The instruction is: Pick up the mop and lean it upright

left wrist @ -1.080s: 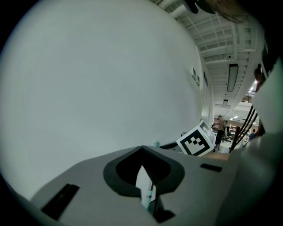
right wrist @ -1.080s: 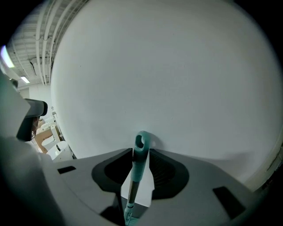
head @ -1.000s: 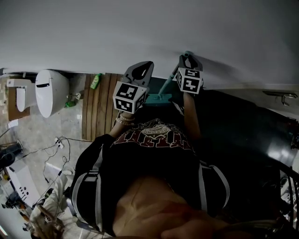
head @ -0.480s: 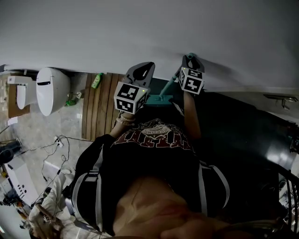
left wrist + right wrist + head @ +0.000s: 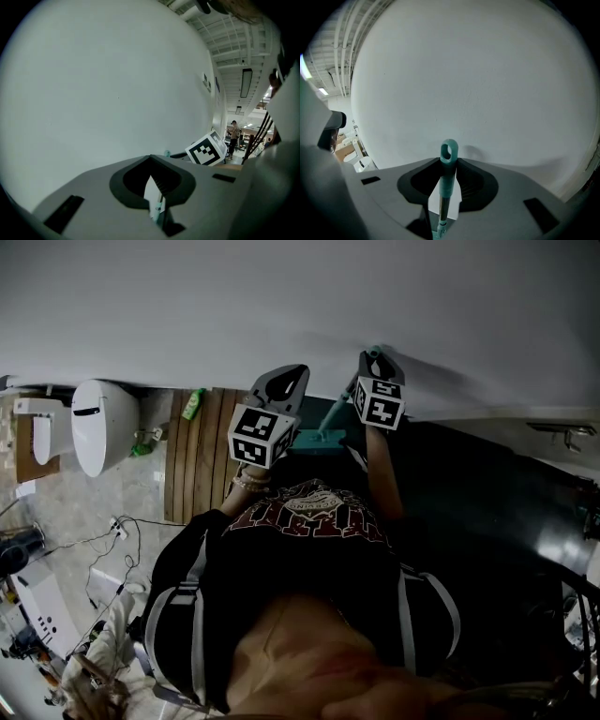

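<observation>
The mop stands steeply against the white wall (image 5: 300, 296). Its teal handle (image 5: 339, 404) runs down to the teal mop head (image 5: 314, 438) on the floor. My right gripper (image 5: 375, 354) is shut on the handle near its top. In the right gripper view the handle's loop end (image 5: 449, 152) sticks out just past the closed jaws of the right gripper (image 5: 449, 165). My left gripper (image 5: 292, 371) hovers left of the handle, apart from it, with its jaws together and nothing held. In the left gripper view, a bit of the mop pole (image 5: 159, 206) shows below the left gripper (image 5: 150, 159).
A white toilet (image 5: 98, 423) stands at the left, with a green bottle (image 5: 192, 402) by the wall. A wooden slat mat (image 5: 202, 460) lies under the left arm. Cables (image 5: 112, 531) trail on the floor. Dark flooring (image 5: 487, 502) spreads to the right.
The right gripper, with the handle's top, has wavered slightly along the wall. The left gripper has stayed put.
</observation>
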`<state>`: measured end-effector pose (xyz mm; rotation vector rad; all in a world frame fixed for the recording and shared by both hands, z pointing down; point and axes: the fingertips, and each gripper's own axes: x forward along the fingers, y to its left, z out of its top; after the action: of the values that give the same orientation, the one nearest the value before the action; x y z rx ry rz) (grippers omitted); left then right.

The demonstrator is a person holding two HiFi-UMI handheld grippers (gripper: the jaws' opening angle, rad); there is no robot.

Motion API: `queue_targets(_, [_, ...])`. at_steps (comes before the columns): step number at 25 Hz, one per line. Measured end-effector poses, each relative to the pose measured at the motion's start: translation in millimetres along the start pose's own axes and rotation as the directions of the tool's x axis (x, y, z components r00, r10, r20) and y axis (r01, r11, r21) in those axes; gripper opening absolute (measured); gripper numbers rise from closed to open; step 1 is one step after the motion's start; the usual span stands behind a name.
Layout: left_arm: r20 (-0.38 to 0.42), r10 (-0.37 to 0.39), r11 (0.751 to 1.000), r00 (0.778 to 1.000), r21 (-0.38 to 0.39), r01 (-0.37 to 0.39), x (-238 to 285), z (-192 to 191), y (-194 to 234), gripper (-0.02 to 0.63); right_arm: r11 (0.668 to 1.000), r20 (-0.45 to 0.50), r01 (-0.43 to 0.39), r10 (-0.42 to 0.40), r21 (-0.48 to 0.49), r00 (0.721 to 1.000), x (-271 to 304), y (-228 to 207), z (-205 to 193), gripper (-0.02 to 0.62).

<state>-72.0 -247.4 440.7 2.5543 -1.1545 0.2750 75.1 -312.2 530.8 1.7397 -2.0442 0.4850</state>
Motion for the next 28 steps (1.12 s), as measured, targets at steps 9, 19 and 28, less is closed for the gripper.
queue_targets(9, [-0.017,-0.022,1.000,1.000,-0.006,0.022,-1,-9,-12,0.046,0.999,0.017,-0.040,0.040,-0.021,0.999,-23,13,-8,0.110])
queue_targets(19, [-0.037,-0.031,0.999,0.999,-0.019,0.031,-1,-18,-28,0.046,0.996,0.019,-0.074,0.075,-0.038,0.997,-55,19,-19,0.110])
queue_targets(28, [-0.051,-0.058,0.998,0.997,-0.019,0.058,1,-25,-48,0.046,0.993,0.022,-0.109,0.110,-0.047,0.994,-83,28,-30,0.110])
